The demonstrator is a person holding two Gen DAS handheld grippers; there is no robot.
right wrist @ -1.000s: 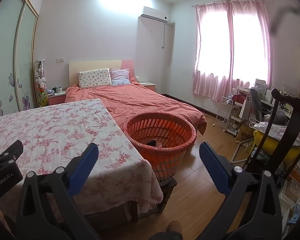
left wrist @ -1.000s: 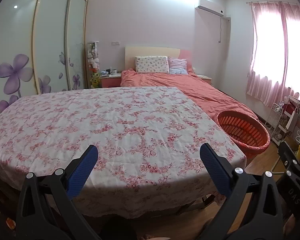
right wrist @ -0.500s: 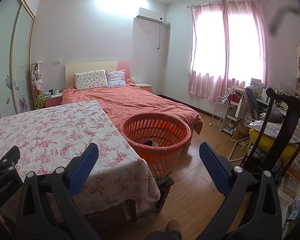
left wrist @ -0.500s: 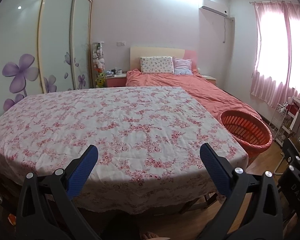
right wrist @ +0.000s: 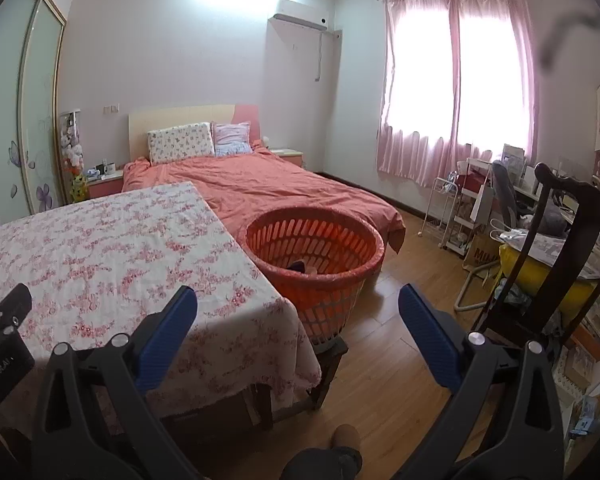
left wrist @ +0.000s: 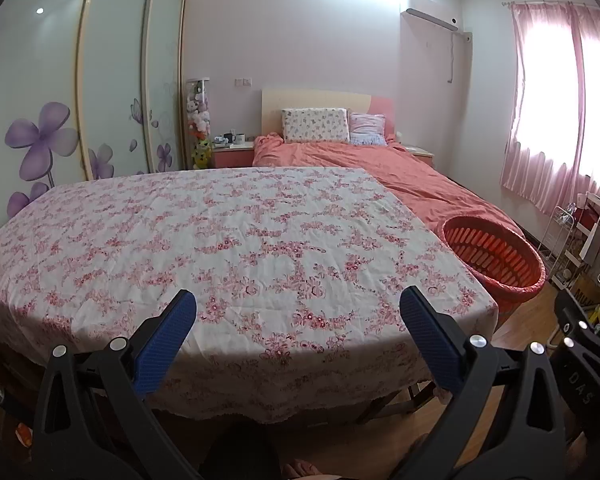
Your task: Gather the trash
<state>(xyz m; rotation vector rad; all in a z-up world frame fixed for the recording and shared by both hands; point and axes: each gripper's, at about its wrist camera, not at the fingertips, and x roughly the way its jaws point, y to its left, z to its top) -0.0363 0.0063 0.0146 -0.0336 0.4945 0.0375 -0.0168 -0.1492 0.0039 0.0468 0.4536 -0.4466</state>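
An orange slatted basket (right wrist: 315, 244) stands on a low stool beside the table's right edge; a dark item (right wrist: 298, 267) lies at its bottom. The same basket (left wrist: 496, 254) shows at the right of the left wrist view. A table with a pink floral cloth (left wrist: 228, 248) fills the middle, and I see nothing lying on the cloth. My left gripper (left wrist: 298, 316) hangs open over the table's near edge, holding nothing. My right gripper (right wrist: 298, 314) is open too, above the table's near right corner (right wrist: 284, 312), short of the basket.
A bed with an orange cover (right wrist: 268, 184) lies behind the table. Wardrobe doors with purple flowers (left wrist: 40, 136) line the left wall. A dark wooden chair (right wrist: 560, 248), a white cart (right wrist: 456, 208) and a cluttered desk crowd the right. Wooden floor (right wrist: 400, 320) lies between. A person's foot (right wrist: 344, 436) shows below.
Both views have tilted up and drawn back a little from the table. The basket sits slightly lower and further left in the right wrist view. Both grippers stay open.
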